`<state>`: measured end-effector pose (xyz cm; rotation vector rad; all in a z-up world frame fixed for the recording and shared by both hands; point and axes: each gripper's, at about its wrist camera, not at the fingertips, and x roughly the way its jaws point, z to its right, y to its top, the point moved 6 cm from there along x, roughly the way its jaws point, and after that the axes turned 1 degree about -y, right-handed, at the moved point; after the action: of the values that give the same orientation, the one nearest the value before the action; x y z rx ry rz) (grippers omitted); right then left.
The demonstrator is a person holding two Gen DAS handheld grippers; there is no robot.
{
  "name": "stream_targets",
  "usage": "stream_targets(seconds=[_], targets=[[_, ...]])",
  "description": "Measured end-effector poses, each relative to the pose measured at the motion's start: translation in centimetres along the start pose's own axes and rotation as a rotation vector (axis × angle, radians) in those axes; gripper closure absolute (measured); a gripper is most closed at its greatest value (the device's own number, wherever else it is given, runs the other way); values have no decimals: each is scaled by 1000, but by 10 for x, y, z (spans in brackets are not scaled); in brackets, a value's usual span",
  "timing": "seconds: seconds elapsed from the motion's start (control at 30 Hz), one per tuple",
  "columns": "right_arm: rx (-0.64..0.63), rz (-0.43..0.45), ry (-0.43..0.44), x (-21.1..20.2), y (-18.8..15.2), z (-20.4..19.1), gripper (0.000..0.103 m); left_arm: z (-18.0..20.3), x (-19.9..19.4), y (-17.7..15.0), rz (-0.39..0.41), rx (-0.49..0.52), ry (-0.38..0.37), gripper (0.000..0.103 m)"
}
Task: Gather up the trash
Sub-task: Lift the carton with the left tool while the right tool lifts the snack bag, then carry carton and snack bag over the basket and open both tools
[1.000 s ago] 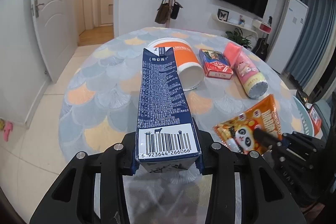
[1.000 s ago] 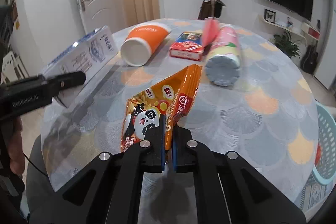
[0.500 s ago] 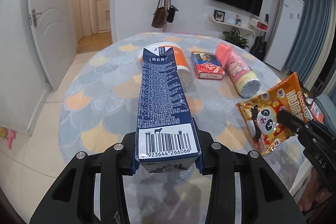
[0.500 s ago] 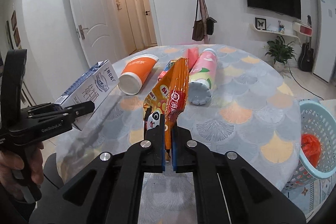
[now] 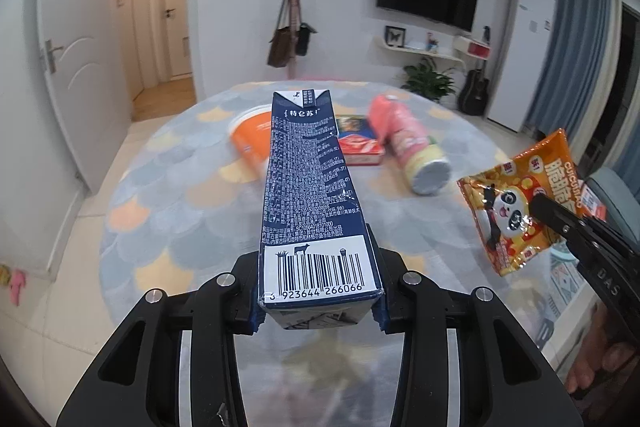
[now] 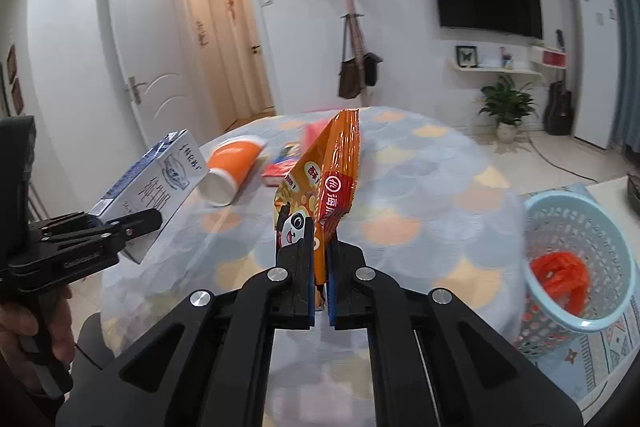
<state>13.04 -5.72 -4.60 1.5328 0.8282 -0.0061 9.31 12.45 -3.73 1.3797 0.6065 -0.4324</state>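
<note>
My left gripper (image 5: 318, 301) is shut on a dark blue milk carton (image 5: 310, 195), held above the round table's near edge, barcode end toward the camera. In the right wrist view that carton (image 6: 160, 183) and the left gripper (image 6: 132, 223) appear at the left. My right gripper (image 6: 320, 279) is shut on an orange panda snack bag (image 6: 332, 171), lifted off the table. In the left wrist view the bag (image 5: 520, 199) hangs at the right. An orange cup (image 5: 250, 137), a red box (image 5: 360, 145) and a pink tube can (image 5: 412, 147) lie on the table (image 5: 180, 187).
A light blue mesh basket (image 6: 560, 211) stands on the floor right of the table, with orange plastic (image 6: 560, 279) inside. A coat stand (image 5: 294, 7) with bags, a door, a wall television, a plant and a fridge line the room. A hand (image 6: 24, 327) grips the left tool.
Both grippers rose and drew back from the table. The snack bag left the tabletop and swung right toward the basket. The milk carton stayed clamped in the left gripper.
</note>
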Motion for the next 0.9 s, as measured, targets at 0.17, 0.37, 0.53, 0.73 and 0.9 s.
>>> stream_targets(seconds=[0.17, 0.37, 0.53, 0.73, 0.9], targets=[[42, 29, -64, -11, -2, 29, 101, 43, 3, 5, -6, 67, -80, 65], [120, 73, -202, -34, -5, 94, 101, 108, 11, 6, -12, 163, -187, 65], [189, 99, -323, -51, -11, 155, 100, 168, 19, 17, 10, 237, -308, 65], [261, 108, -409, -58, -24, 211, 100, 236, 46, 28, -20, 293, -417, 65], [313, 105, -447, -54, -37, 251, 100, 285, 68, 34, -35, 347, -469, 65]])
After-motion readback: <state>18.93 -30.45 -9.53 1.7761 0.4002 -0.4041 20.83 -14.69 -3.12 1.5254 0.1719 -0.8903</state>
